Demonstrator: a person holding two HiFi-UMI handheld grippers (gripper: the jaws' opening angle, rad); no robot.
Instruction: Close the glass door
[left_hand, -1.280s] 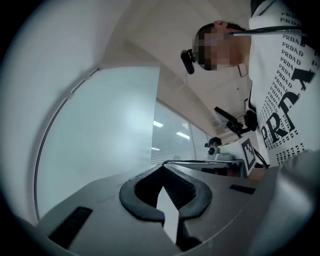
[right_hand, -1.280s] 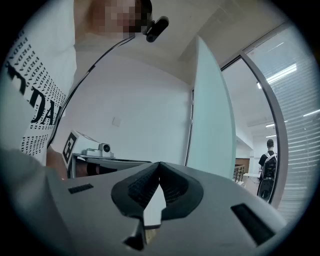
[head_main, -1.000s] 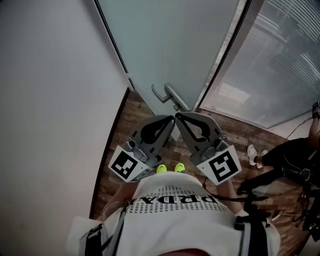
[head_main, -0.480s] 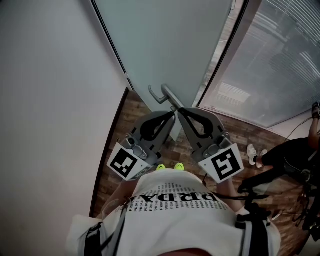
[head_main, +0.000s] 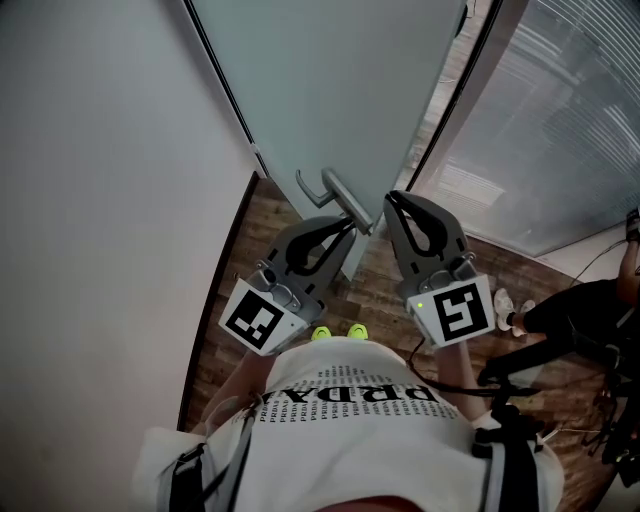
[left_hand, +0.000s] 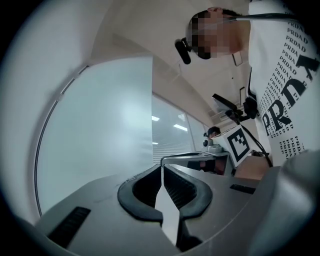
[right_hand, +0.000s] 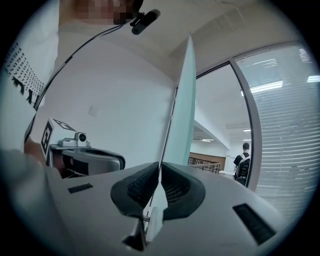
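**Door.** The glass door (head_main: 330, 90) fills the upper centre of the head view, with a white wall (head_main: 100, 200) at left. It stands ajar: a strip of floor shows between its free edge and the slatted partition (head_main: 560, 120) at upper right.

**Handle.** The lever handle (head_main: 333, 188) sits at frame centre, its long axis running from upper left down to lower right.

**Left gripper.** The left gripper (head_main: 346, 226) has its jaws pressed together with nothing between them. Its tip lies just under the lower right end of the handle (contact cannot be confirmed).

**Right gripper.** The right gripper (head_main: 390, 198) is likewise closed and empty. It lies just right of the handle, at the door's free edge (right_hand: 184, 110), which rises edge-on straight above its jaws in the right gripper view.

**Assessment.** The handle lies between the two tips, and the left is marginally nearer. Closing probably calls for swinging the free edge towards the right of the frame, so the tip at that edge looks the better placed.
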